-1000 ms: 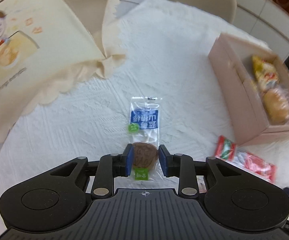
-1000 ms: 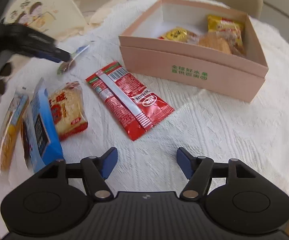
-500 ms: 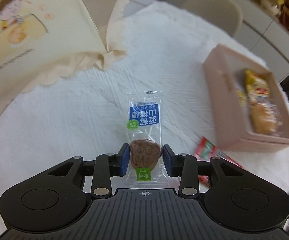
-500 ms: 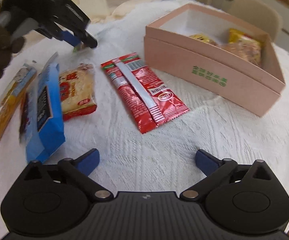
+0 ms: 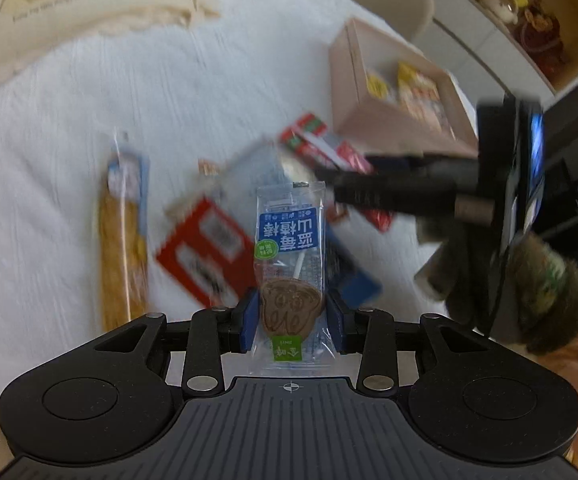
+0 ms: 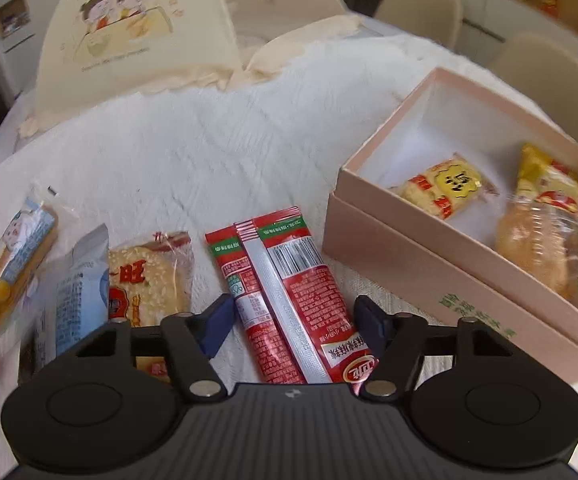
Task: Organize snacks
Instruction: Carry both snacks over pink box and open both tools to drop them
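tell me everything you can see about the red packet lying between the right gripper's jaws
The red packet is a long, flat, glossy foil-like sachet with a silver seam strip down its middle, a barcode, white print and green-edged ends. It lies seam side up on the white tablecloth, beside the pink box. The right gripper straddles it, jaws open on either side, not visibly touching.

Soft daylight; left view motion-blurred, fisheye-warped.

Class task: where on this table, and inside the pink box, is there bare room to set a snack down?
Bare cloth lies between the illustrated card and the snack row. The pink box has room at its far-left corner, beyond the yellow rice cracker. Crowded: around the red packet.
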A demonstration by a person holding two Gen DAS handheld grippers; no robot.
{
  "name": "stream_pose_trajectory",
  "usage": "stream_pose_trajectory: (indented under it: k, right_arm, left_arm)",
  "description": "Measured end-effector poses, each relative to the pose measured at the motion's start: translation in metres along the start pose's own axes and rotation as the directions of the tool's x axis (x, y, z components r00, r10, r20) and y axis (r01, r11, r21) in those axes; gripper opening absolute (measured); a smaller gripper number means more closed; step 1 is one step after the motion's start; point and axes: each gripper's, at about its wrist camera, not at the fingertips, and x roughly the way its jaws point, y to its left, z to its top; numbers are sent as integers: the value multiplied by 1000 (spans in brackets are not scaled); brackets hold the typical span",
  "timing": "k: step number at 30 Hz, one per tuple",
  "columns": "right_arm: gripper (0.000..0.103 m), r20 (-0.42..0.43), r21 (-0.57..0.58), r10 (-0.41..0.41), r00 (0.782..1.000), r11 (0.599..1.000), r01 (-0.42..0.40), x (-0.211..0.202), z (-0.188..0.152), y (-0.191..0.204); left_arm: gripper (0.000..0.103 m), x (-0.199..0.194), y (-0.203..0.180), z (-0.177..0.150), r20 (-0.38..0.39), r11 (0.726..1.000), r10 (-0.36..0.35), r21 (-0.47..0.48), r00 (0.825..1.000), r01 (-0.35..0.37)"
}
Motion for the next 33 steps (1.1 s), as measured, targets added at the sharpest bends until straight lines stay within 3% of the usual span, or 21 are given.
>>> stream_pose_trajectory:
  k: [3, 10, 16, 22, 28, 33]
  right_arm:
    - [48, -40, 57, 22, 999, 998, -19, -22, -15, 3]
    - [46, -83, 177, -18, 996, 984, 33, -79, -77, -6]
    - [46, -145, 328, -62, 987, 938, 108, -99, -123, -15]
    - [45, -84, 386, -103, 991, 914, 128, -146, -139, -15]
    - [45, 53, 387, -168, 984, 912, 135, -196, -114, -27]
    - [45, 165, 365, -190, 968, 923, 120, -221, -85, -44]
  left_arm:
    - [40, 5, -2, -13, -44, 999, -23, 37, 999, 25]
    - [40, 28, -14, -30, -120, 989, -68, 119, 990, 82]
    - [40, 37, -36, -37, -138, 972, -71, 212, 988, 99]
    - [40, 28, -62, -29, -120, 944, -70, 313, 990, 105]
    - [40, -4, -99, 23, 36, 918, -122, 383, 992, 99]
    - [41, -21, -127, 104, 158, 923, -192, 365, 969, 124]
